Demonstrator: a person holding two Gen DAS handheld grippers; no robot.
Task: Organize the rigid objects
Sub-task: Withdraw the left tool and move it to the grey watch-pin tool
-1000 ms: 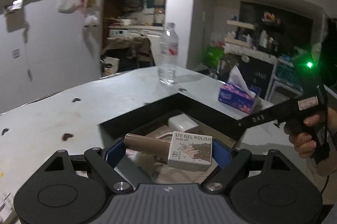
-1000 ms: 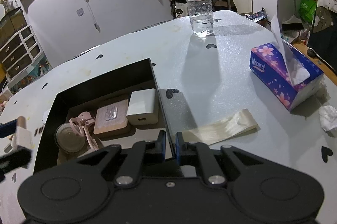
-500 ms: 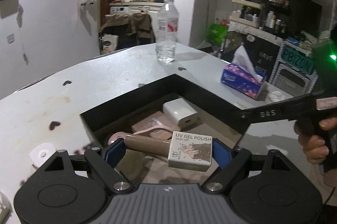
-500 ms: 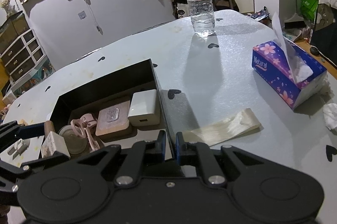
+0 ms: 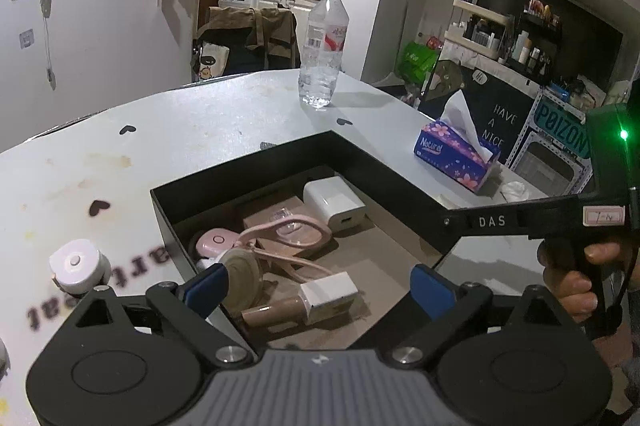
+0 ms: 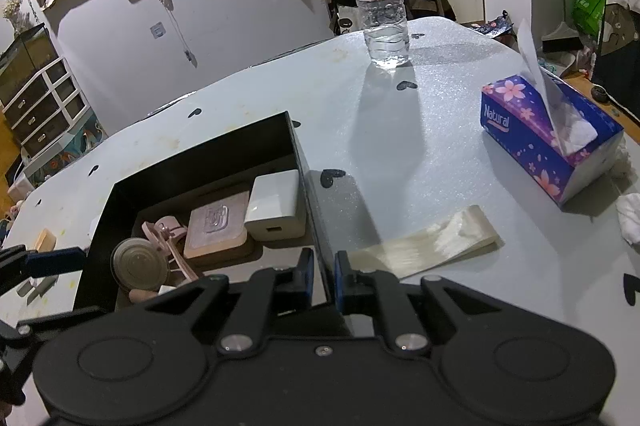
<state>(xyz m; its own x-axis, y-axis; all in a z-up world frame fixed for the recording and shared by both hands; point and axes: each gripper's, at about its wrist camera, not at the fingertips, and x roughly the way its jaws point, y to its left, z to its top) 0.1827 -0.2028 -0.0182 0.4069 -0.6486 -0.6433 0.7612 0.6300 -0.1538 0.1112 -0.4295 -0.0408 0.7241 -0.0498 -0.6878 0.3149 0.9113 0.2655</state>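
Opening over the black box (image 5: 384, 181), left gripper (image 5: 320, 286) jaws wide, pads clear of the nail polish bottle (image 5: 304, 304) lying loose on the box floor beside the pink items; pinching the box's right wall, right gripper (image 6: 322, 278) nearly closed.

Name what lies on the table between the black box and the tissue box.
A flat pale strip lies on the table between the black box and the tissue box; the right wrist view shows it.
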